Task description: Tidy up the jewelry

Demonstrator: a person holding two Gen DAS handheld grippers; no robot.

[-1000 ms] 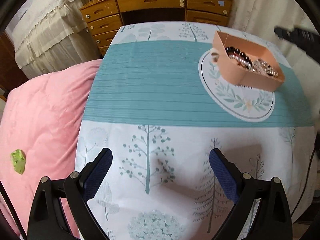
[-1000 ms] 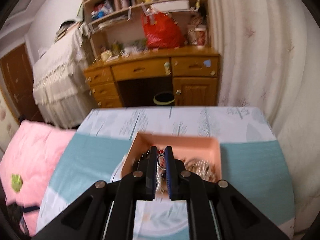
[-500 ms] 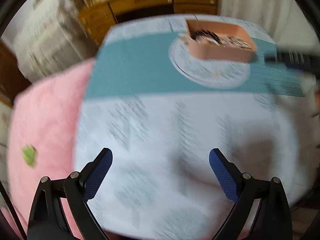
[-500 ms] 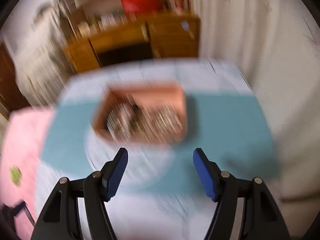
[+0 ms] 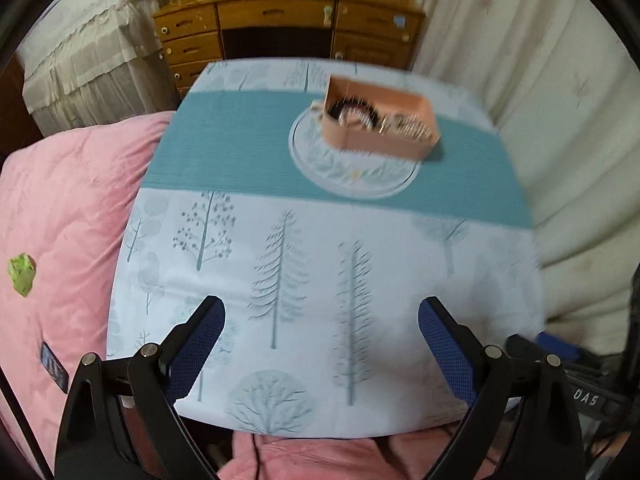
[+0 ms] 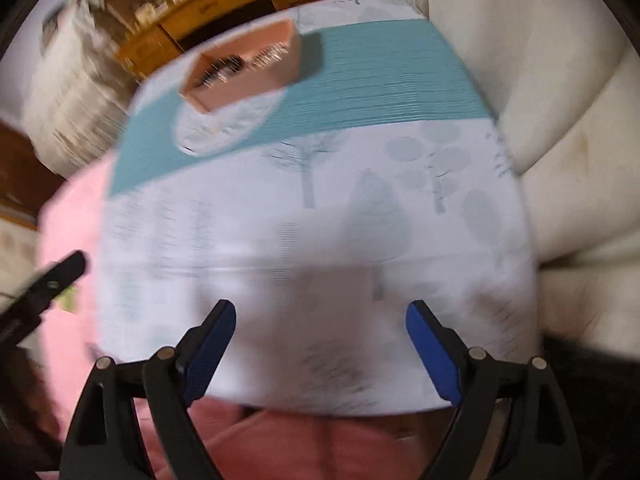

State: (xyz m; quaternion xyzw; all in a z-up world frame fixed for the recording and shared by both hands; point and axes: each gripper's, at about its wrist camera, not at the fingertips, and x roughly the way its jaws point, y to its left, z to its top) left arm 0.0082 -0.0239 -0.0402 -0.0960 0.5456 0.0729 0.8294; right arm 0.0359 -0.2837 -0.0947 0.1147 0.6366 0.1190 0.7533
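A peach open box (image 5: pixel 380 128) holding beaded bracelets and other jewelry stands on the teal band of the table, on a round leaf print. It also shows, blurred, in the right wrist view (image 6: pixel 244 72). My left gripper (image 5: pixel 320 344) is open and empty above the table's near edge, far from the box. My right gripper (image 6: pixel 318 340) is open and empty, also over the near edge. The right gripper's tip shows in the left wrist view (image 5: pixel 552 350) at the lower right.
The table wears a tree-print cloth (image 5: pixel 320 280). A pink quilt (image 5: pixel 60 220) lies to the left with a green scrap (image 5: pixel 22 274) on it. A wooden desk (image 5: pixel 280 24) stands behind. Cream curtains (image 5: pixel 560 100) hang on the right.
My right gripper has opened and pulled back from the box to the table's near edge. The left gripper has drawn back too. Both views still blur with motion.
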